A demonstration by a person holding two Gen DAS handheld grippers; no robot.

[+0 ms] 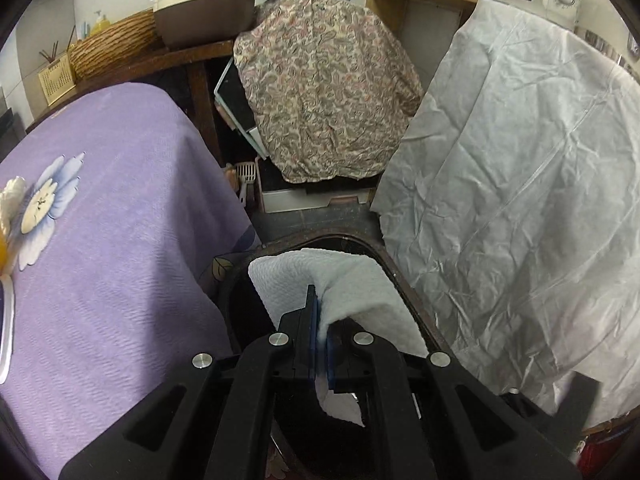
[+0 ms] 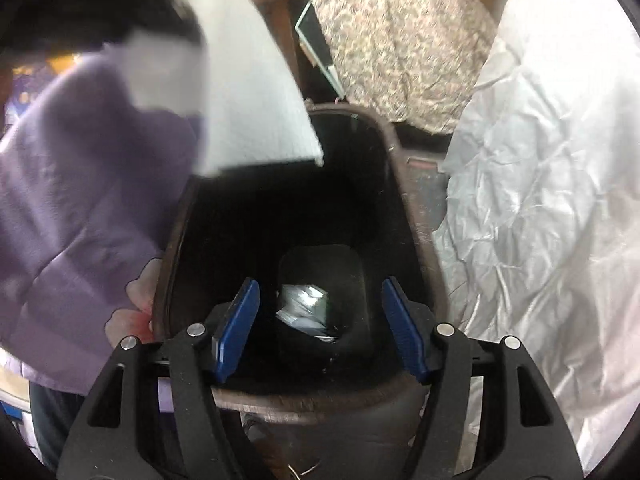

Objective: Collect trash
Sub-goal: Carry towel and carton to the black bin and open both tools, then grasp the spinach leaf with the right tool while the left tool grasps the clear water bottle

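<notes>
My left gripper point(image 1: 321, 316) pinches the paper towel point(image 1: 352, 292) above the bin point(image 2: 416, 216) mouth; my right gripper point(image 2: 320, 330) hangs spread over it, empty. Risk — the towel drapes across the rim and could snag there when released.

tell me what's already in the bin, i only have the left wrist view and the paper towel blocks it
Observer: A crumpled silvery wrapper lies at the bottom of the bin.
Operator: where's my other gripper
Observer: The right gripper is over the bin's near rim, jaws wide open, holding nothing.
Operator: is the towel over the opening or off to the side
Observer: From the right wrist view, the paper towel hangs above the bin's far left corner, with part of it over the purple cloth.
</notes>
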